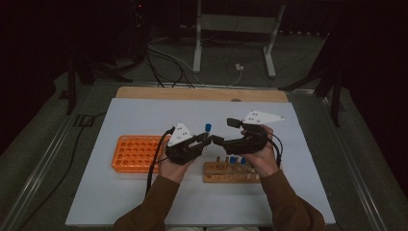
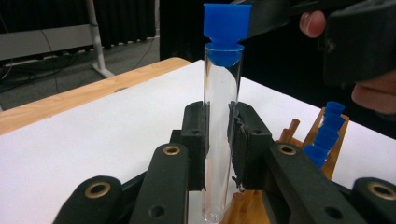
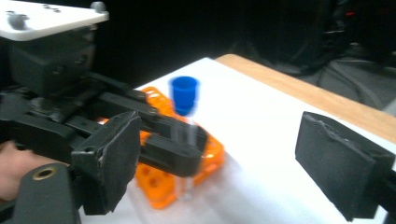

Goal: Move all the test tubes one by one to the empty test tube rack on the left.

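Observation:
A clear glass test tube (image 2: 222,107) with a blue stopper (image 1: 208,128) stands upright between the pads of my left gripper (image 2: 218,140), which is shut on its middle. In the high view my left gripper (image 1: 208,141) holds it above the mat, between the two racks. My right gripper (image 1: 225,131) faces it from the right with its jaws spread wide and nothing between them. In the right gripper view the two pads of my right gripper (image 3: 224,158) stand far apart, and the tube's stopper (image 3: 184,95) is just beyond them, held in the left gripper (image 3: 182,149).
An orange plastic rack (image 1: 136,153) with several empty holes lies at the left on the white mat (image 1: 144,115). A wooden rack (image 1: 231,172) under my right hand holds blue-stoppered tubes (image 2: 327,135). Beyond the mat runs the table's wooden far edge (image 1: 192,93).

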Demonstrator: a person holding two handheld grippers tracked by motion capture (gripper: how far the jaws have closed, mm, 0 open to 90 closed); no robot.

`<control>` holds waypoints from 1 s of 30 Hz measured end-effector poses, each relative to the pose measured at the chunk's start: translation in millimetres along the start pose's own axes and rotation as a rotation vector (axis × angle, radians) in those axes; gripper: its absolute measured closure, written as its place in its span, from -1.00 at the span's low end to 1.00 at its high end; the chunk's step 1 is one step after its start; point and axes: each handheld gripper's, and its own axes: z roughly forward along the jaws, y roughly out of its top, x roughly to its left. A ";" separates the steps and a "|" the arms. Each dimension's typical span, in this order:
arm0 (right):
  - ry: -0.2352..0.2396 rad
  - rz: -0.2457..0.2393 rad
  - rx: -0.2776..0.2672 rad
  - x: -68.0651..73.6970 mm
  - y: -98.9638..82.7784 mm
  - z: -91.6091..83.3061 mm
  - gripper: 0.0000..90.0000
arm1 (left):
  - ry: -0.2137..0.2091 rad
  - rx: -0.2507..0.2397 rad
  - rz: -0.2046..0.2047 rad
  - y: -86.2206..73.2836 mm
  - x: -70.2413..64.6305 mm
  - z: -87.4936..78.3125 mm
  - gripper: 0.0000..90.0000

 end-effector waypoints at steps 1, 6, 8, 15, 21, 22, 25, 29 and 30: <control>-0.008 0.001 -0.003 -1.9 -0.9 -1.8 -0.81 | 0.002 0.001 -0.005 -1.0 1.0 -1.0 0.73; -0.053 0.001 0.003 -12.1 -5.8 -9.8 -0.94 | 0.011 -0.002 -0.012 -4.8 5.6 -6.6 0.73; -0.060 -0.003 0.005 -14.1 -6.9 -11.3 -0.95 | 0.010 -0.006 -0.017 -6.2 7.6 -8.9 0.73; -0.139 -0.026 0.002 -27.3 -15.0 -26.7 -0.97 | 0.022 -0.010 -0.033 -14.3 16.1 -21.1 0.73; -0.195 0.016 -0.023 -44.8 -28.2 -50.9 -0.97 | 0.046 -0.042 -0.041 -23.4 22.7 -35.3 0.73; -0.205 0.019 -0.027 -46.8 -30.4 -54.8 -0.97 | 0.049 -0.048 -0.045 -25.0 23.5 -37.1 0.73; -0.227 0.031 -0.036 -53.1 -36.2 -64.4 -0.97 | 0.058 -0.052 -0.047 -29.8 25.6 -41.8 0.73; -0.254 0.055 -0.050 -61.1 -43.1 -74.1 -0.97 | 0.062 -0.055 -0.052 -35.6 26.6 -46.7 0.72; -0.254 0.055 -0.050 -61.1 -43.1 -74.1 -0.97 | 0.064 -0.056 -0.051 -37.1 26.5 -48.0 0.72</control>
